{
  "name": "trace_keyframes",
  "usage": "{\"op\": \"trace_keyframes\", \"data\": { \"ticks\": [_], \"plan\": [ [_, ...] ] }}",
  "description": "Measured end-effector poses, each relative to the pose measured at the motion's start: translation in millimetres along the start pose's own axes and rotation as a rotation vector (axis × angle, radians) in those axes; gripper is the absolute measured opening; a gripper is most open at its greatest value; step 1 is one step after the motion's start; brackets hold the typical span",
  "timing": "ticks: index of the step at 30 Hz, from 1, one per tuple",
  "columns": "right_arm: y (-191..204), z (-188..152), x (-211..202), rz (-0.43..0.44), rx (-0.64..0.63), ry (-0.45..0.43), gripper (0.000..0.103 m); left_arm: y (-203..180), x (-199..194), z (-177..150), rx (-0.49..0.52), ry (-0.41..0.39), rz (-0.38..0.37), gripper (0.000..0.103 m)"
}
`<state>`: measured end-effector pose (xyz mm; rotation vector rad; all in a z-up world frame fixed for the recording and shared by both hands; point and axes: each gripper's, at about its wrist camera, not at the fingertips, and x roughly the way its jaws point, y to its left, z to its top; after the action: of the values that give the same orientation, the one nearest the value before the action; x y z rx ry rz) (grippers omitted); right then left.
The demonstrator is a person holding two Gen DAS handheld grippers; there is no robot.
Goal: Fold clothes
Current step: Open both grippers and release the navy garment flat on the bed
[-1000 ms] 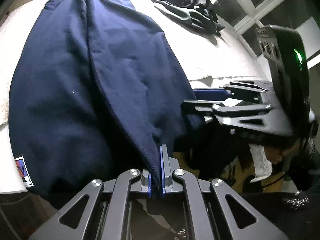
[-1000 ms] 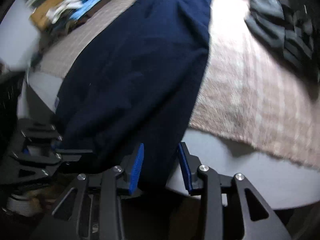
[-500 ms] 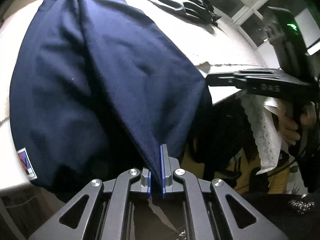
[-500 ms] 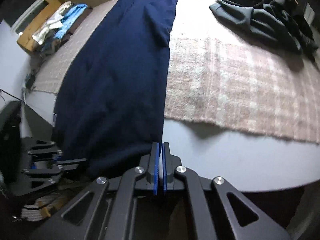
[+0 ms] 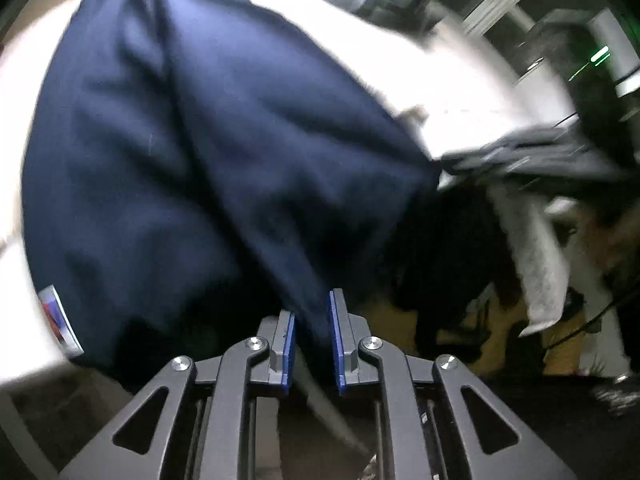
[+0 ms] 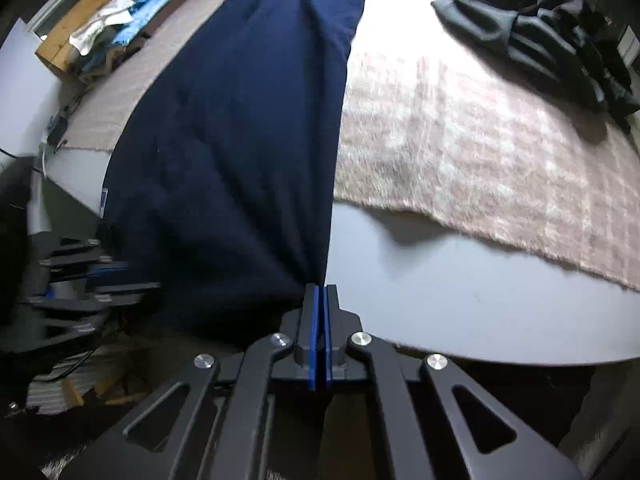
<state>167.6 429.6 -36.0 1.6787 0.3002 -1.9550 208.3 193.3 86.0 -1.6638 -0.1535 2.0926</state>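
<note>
A long navy garment (image 5: 200,140) lies stretched over the bed, its near end hanging off the edge. A small label (image 5: 60,320) shows at its lower left corner. My left gripper (image 5: 312,308) is at that hanging end. Its jaws are opening, and a fold of navy cloth still lies loosely between the pads. The right wrist view shows the same garment (image 6: 240,120) running away from me. My right gripper (image 6: 320,296) is shut on its near right corner. The left gripper (image 6: 100,276) appears blurred at the garment's left corner, and the right gripper (image 5: 520,156) is a dark blur.
A pink plaid blanket (image 6: 480,140) covers the bed, with a bare white strip (image 6: 440,280) along the near edge. A heap of dark grey clothes (image 6: 540,28) lies at the far right. A wooden box with blue and white cloth (image 6: 112,24) stands far left.
My right gripper was open around the garment's edge and has closed on its corner. My left gripper's jaws were shut on the cloth fold and have now parted.
</note>
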Motion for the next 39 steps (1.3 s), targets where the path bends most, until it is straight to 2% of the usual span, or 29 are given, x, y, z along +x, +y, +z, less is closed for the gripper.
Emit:
{"op": "trace_keyframes", "data": {
  "ticks": [1, 3, 5, 7, 9, 11, 14, 15, 17, 19, 24, 27, 31, 32, 33, 34, 35, 37, 39],
  "plan": [
    [-2, 2, -5, 0.0, -0.014, 0.01, 0.003, 2, -2, -3, -0.011, 0.001, -0.002, 0.014],
    [-13, 16, -28, 0.031, -0.008, -0.045, 0.009, 3, -15, -5, -0.026, -0.02, 0.014, 0.027],
    [-30, 38, -54, 0.069, 0.016, -0.118, 0.014, 2, -33, -3, -0.034, -0.06, 0.043, 0.028],
    [-51, 77, -76, 0.066, 0.056, -0.207, 0.024, -6, -45, 15, -0.017, -0.107, 0.051, 0.035],
    [-75, 131, -88, 0.057, 0.075, -0.282, 0.032, -15, -56, 34, -0.001, -0.154, 0.059, 0.051],
    [-125, 172, -107, 0.069, 0.092, -0.314, 0.032, -27, -45, 71, -0.012, -0.185, 0.055, 0.051],
    [-125, 289, -79, 0.052, 0.094, -0.321, 0.032, -34, -15, 133, -0.021, -0.208, 0.105, 0.052],
    [-132, 314, -72, 0.051, 0.094, -0.315, 0.032, -32, -4, 153, -0.035, -0.206, 0.127, 0.052],
    [-144, 359, -68, 0.083, 0.107, -0.284, 0.032, -25, 17, 187, -0.068, -0.195, 0.181, 0.052],
    [-157, 401, -42, 0.129, 0.143, -0.256, 0.032, -12, 34, 211, -0.109, -0.176, 0.231, 0.052],
    [-177, 479, 9, 0.206, 0.198, -0.207, 0.032, 18, 49, 247, -0.219, -0.179, 0.262, 0.052],
    [-176, 502, 28, 0.243, 0.188, -0.172, 0.034, 24, 52, 259, -0.221, -0.178, 0.281, 0.052],
    [-154, 513, 33, 0.161, 0.05, -0.179, 0.036, 27, 56, 270, -0.2, -0.193, 0.297, 0.048],
    [-146, 513, 34, 0.127, -0.003, -0.18, 0.035, 28, 56, 272, -0.198, -0.2, 0.299, 0.037],
    [-139, 513, 35, 0.093, -0.056, -0.181, 0.017, 29, 56, 274, -0.199, -0.206, 0.297, 0.019],
    [-132, 513, 36, 0.064, -0.104, -0.177, 0.004, 33, 55, 275, -0.212, -0.207, 0.271, 0.012],
    [-128, 512, 36, 0.045, -0.142, -0.172, 0.004, 36, 54, 277, -0.224, -0.208, 0.245, 0.004],
    [-121, 513, 30, 0.013, -0.204, -0.171, 0.003, 41, 47, 279, -0.258, -0.22, 0.175, 0.0],
    [-117, 514, 18, -0.007, -0.25, -0.204, 0.003, 40, 32, 282, -0.271, -0.286, 0.095, 0.0]
  ]
}}
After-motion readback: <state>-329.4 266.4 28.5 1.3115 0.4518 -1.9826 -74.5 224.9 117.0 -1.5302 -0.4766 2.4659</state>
